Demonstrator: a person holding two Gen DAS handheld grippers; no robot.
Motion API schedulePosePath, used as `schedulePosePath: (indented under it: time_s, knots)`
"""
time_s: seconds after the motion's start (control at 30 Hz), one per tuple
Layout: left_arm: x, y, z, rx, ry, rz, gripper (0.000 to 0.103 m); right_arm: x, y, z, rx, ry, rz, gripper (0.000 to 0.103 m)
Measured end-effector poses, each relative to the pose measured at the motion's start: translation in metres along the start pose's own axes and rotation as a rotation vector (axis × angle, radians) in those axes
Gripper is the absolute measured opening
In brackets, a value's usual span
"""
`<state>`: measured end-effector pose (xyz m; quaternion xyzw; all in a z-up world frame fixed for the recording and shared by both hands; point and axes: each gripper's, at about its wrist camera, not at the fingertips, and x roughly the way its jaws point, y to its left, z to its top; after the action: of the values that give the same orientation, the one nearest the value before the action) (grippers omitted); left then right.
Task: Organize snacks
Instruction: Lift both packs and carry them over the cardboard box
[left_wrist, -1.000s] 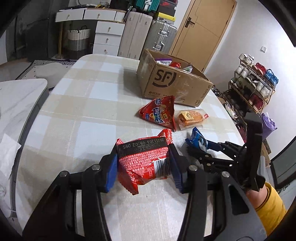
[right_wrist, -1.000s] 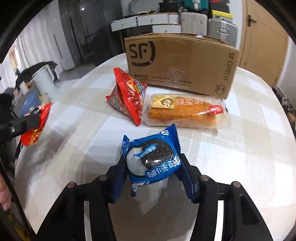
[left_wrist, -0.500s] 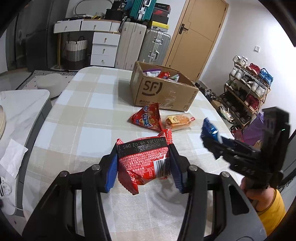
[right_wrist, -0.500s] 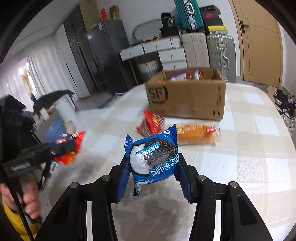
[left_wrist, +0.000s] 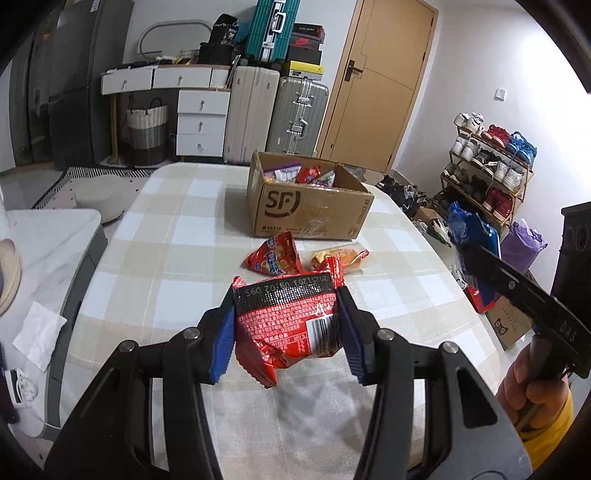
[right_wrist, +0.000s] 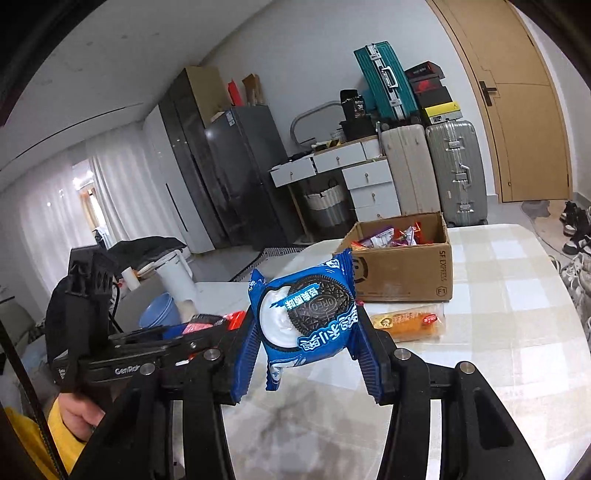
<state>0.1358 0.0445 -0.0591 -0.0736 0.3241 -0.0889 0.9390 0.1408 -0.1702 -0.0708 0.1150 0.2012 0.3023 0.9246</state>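
Left wrist view: left gripper (left_wrist: 286, 328) pinches the red snack packet (left_wrist: 291, 325) above the worktop (left_wrist: 166, 258), right gripper (right_wrist: 306, 332) pinches the blue cookie packet (right_wrist: 306, 317); slick film may slip before reaching the cardboard box (left_wrist: 310, 214).

You cannot see the bottom of the red snack bag (left_wrist: 288, 325); it hangs behind the left gripper (left_wrist: 286, 334). The cardboard box (right_wrist: 406, 273) is partly hidden by the blue cookie pack (right_wrist: 308, 317). The snacks inside the box are too small to tell apart. Your yellow sleeve (left_wrist: 550, 432) is cut off at the edge.
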Motion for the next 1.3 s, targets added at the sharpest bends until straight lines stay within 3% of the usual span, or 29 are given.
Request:
schedulePosePath:
  time_s: [0.33, 0.8, 1.0, 1.1, 1.3]
  knots:
    - [-0.006, -0.019, 0.035, 0.057, -0.044, -0.027, 0.047, -0.016, -0.003, 0.02, 0.0, -0.05, 0.015, 0.049]
    - [0.014, -0.02, 0.123, 0.088, -0.096, -0.047, 0.047, -0.006, -0.022, 0.098, -0.051, -0.123, 0.003, 0.049]
    - [0.049, -0.022, 0.172, 0.111, -0.092, -0.023, 0.047, 0.026, -0.039, 0.143, -0.069, -0.115, -0.029, 0.049]
    - [0.077, -0.027, 0.194, 0.149, -0.061, 0.038, 0.047, 0.054, -0.054, 0.163, -0.045, -0.078, -0.049, 0.049]
    - [0.14, -0.037, 0.225, 0.17, 0.005, 0.012, 0.047, 0.114, -0.088, 0.194, 0.005, -0.008, -0.103, 0.049]
